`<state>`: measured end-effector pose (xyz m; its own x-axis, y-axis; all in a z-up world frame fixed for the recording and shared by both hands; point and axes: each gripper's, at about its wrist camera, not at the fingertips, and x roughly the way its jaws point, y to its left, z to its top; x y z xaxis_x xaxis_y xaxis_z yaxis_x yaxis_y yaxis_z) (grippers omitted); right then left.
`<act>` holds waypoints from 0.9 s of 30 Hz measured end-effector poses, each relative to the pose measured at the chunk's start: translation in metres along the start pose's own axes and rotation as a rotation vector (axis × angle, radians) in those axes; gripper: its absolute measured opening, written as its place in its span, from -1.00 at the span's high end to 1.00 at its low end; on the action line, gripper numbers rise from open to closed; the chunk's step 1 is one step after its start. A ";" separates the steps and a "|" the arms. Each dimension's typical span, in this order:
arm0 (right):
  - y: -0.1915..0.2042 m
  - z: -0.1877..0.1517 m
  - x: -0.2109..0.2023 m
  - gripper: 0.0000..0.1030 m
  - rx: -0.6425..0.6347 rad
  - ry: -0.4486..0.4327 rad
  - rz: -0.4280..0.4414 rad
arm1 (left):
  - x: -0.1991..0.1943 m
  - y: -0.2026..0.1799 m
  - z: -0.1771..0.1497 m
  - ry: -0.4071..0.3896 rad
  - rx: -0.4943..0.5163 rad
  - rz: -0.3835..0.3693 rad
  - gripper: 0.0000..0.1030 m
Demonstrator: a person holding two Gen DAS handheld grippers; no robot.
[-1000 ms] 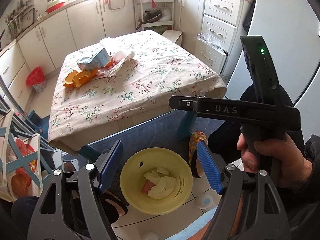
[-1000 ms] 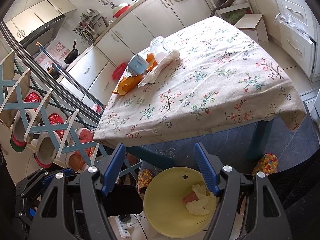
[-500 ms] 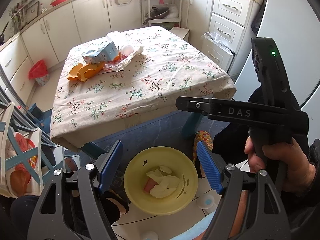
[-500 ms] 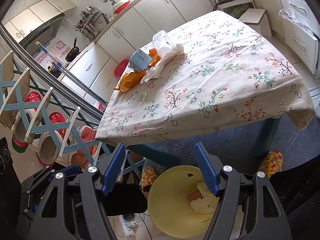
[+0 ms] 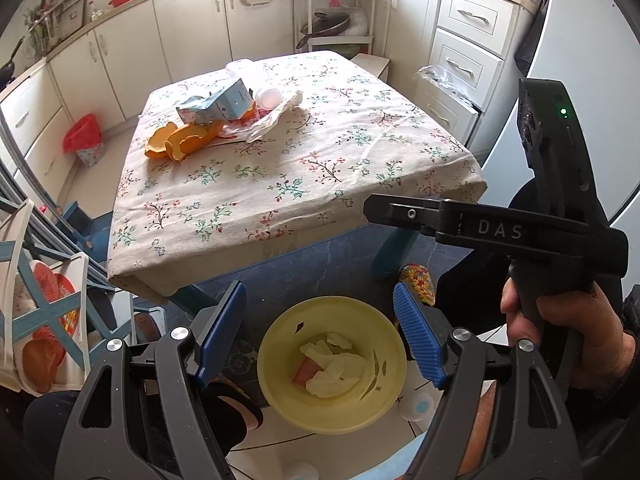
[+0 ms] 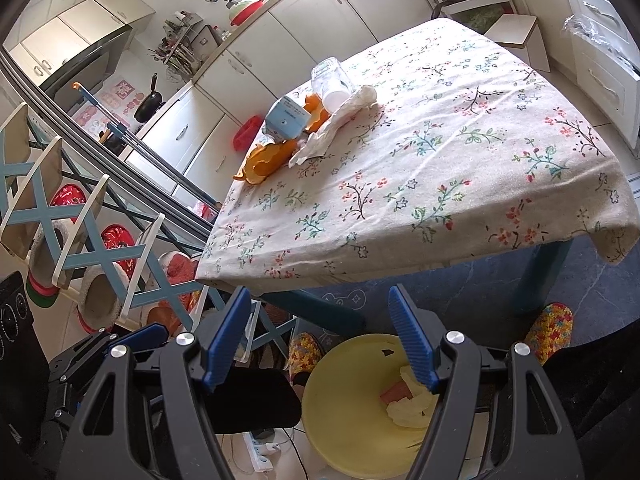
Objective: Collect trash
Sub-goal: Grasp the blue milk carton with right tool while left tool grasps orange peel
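Observation:
A pile of trash lies at the far left of the table (image 5: 312,184): orange peel (image 5: 180,140), a crushed blue carton (image 5: 220,102), a clear plastic bottle (image 5: 258,80) and a crumpled white tissue (image 5: 272,118). The same pile shows in the right wrist view: peel (image 6: 268,158), carton (image 6: 286,120), bottle (image 6: 332,82), tissue (image 6: 336,126). A yellow bin (image 5: 332,364) on the floor holds white tissue and an orange scrap; it also shows in the right wrist view (image 6: 352,412). My left gripper (image 5: 320,332) is open and empty above the bin. My right gripper (image 6: 320,336) is open and empty, and shows from the side in the left wrist view (image 5: 404,212).
White kitchen cabinets line the back wall. A blue-and-white folding rack (image 6: 80,240) with slippers stands to the left. A red bag (image 5: 82,138) sits on the floor by the cabinets. A colourful slipper (image 6: 550,330) lies under the table. A power strip (image 6: 262,450) lies on the floor.
Both grippers have risen and tilted a little, so the table and trash pile sit lower and nearer the middle of each view. Both stay open and empty.

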<state>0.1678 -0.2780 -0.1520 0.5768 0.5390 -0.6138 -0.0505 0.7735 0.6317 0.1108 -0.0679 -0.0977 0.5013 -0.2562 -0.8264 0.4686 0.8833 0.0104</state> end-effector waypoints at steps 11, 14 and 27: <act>0.011 0.015 0.009 -0.34 -0.038 -0.013 0.002 | 0.012 0.019 0.007 0.009 -0.030 0.004 -0.40; 0.017 0.030 0.013 -0.34 -0.062 -0.030 -0.005 | 0.021 0.041 0.014 0.011 -0.082 0.020 -0.40; 0.044 0.116 0.064 -0.36 -0.215 -0.003 -0.074 | 0.064 0.167 0.070 -0.038 -0.438 0.043 -0.42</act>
<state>0.2972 -0.2479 -0.1086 0.5874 0.4779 -0.6531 -0.1809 0.8641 0.4696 0.2721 0.0352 -0.1092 0.5436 -0.2227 -0.8092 0.0982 0.9744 -0.2022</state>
